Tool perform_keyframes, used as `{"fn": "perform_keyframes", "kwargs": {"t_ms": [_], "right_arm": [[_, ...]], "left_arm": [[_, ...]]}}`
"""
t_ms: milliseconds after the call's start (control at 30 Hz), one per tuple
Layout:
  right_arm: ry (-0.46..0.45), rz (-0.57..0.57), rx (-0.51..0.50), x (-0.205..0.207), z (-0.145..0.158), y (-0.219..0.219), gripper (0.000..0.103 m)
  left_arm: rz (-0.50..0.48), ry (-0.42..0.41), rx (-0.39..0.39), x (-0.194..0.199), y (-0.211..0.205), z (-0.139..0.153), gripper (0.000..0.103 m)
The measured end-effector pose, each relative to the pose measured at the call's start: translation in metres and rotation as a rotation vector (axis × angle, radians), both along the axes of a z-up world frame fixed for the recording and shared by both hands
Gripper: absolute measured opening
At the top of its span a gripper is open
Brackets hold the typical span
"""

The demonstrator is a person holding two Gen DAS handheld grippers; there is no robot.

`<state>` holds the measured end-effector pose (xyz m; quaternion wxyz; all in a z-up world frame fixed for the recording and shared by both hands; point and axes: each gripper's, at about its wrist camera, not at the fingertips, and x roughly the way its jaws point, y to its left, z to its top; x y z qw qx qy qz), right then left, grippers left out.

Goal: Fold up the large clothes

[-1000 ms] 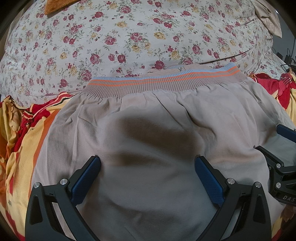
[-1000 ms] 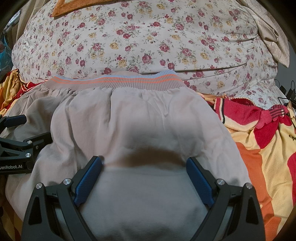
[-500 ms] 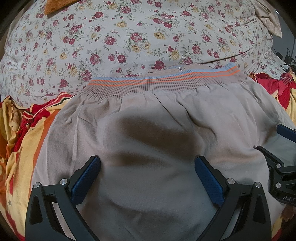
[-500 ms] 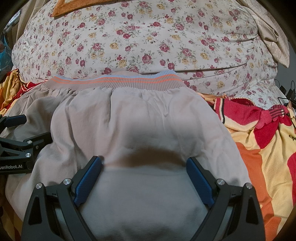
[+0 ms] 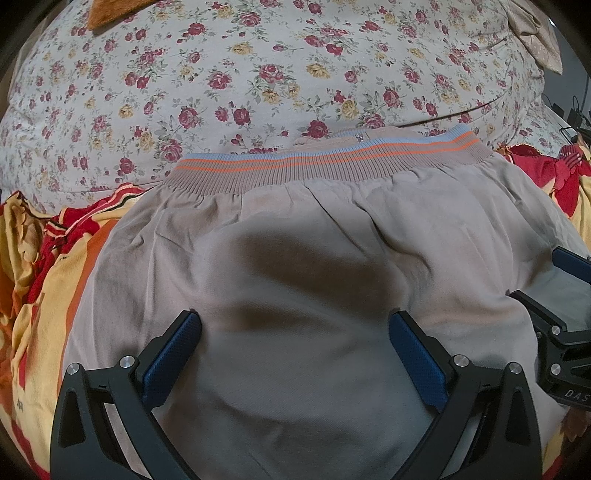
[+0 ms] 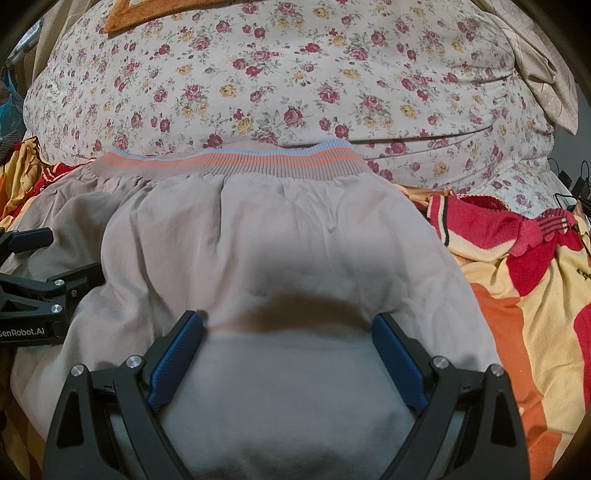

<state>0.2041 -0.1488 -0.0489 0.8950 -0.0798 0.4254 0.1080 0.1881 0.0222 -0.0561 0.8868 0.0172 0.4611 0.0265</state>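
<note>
A large beige garment (image 5: pixel 295 251) with a ribbed waistband (image 5: pixel 332 162) striped orange and light blue lies flat on the bed; it also shows in the right wrist view (image 6: pixel 277 243). My left gripper (image 5: pixel 293 326) is open, fingers spread just above the cloth on its left half. My right gripper (image 6: pixel 288 326) is open over the right half, holding nothing. Each gripper shows at the edge of the other's view: the right one (image 5: pixel 561 295) and the left one (image 6: pixel 40 266).
A floral quilt (image 5: pixel 258 74) bulges just behind the waistband. A red, yellow and orange blanket (image 6: pixel 517 277) lies under and around the garment. An orange-brown cloth (image 6: pixel 147 14) sits on top of the quilt. Cables (image 6: pixel 576 184) lie at the far right.
</note>
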Motion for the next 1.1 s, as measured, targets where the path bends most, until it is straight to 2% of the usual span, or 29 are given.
{"fn": "perform_keyframes", "kwargs": {"t_ms": [1100], "right_arm": [[-0.011,0.003,-0.003,-0.0009,0.0008,0.0004,0.096]], "left_arm": [[-0.003,0.002,0.001,0.0008,0.0003,-0.0005,0.094]]}}
